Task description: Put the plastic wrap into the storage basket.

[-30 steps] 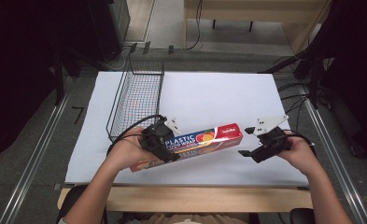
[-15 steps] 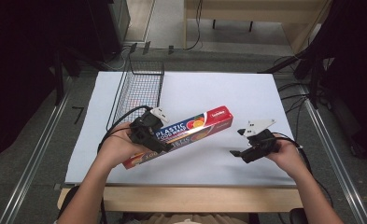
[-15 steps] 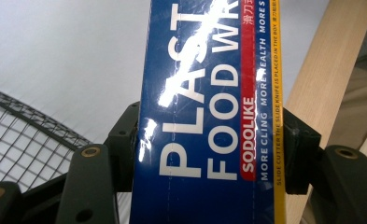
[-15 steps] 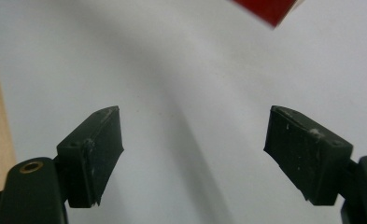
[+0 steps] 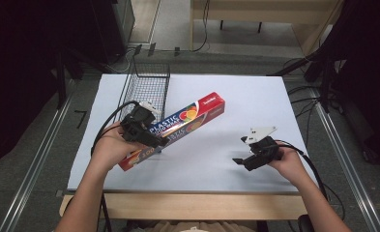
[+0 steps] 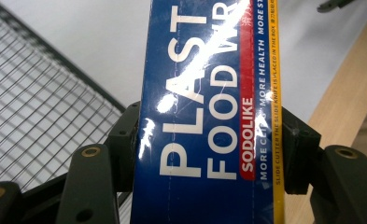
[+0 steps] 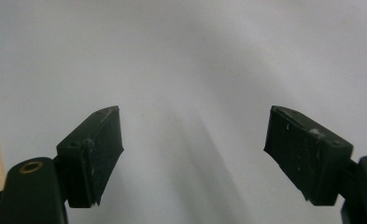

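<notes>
A long blue and red plastic food wrap box (image 5: 178,125) is held off the table, its far end tilted toward the wire basket (image 5: 149,87). My left gripper (image 5: 146,135) is shut on the box near its lower end. In the left gripper view both black jaws press the sides of the box (image 6: 209,116). My right gripper (image 5: 243,162) hovers low over the white table (image 5: 255,96) at the right, apart from the box. In the right gripper view the right gripper (image 7: 193,154) stands open with nothing between its jaws.
The black wire basket stands at the table's back left, just beyond the box; its mesh (image 6: 36,107) shows beside the box in the left gripper view. The table's wooden front edge (image 5: 202,203) runs below both hands. Cables trail from each gripper.
My left gripper has carried the box leftward and swung its far end up toward the basket. The right gripper has let go of the box and drawn back toward the near right.
</notes>
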Demonstrator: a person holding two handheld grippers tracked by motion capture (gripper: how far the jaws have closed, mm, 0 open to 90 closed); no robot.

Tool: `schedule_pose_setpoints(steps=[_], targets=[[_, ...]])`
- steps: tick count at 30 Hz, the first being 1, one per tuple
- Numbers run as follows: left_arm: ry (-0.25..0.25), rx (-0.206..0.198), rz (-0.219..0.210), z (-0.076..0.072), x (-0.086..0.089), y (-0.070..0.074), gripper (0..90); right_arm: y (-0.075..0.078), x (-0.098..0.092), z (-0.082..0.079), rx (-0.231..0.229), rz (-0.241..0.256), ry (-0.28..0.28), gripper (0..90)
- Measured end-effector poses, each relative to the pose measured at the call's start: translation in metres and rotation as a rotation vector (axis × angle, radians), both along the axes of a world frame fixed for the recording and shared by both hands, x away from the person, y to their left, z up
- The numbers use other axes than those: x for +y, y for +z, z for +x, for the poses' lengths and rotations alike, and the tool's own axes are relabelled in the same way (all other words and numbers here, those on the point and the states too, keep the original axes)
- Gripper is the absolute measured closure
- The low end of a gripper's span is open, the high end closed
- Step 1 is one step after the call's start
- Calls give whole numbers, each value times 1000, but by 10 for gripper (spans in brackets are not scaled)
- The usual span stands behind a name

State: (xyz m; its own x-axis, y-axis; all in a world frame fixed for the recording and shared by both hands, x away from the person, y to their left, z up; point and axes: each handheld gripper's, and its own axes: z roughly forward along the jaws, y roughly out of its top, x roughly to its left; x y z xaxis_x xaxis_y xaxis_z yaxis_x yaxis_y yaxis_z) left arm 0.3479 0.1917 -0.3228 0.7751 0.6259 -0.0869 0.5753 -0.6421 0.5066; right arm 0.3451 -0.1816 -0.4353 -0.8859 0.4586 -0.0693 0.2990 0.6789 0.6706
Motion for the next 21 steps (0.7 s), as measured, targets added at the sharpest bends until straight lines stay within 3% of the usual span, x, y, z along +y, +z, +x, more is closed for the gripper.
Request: schedule_pose_setpoints(steps=[10, 17, 21], targets=[[124, -9, 18, 17, 18, 4, 393, -2, 2, 4, -8, -11, -3, 196], [196, -14, -14, 32, 25, 8, 392, -1, 2, 5, -11, -13, -8, 196], [255, -20, 0, 43, 27, 12, 392, -2, 3, 4, -11, -22, -11, 196]])
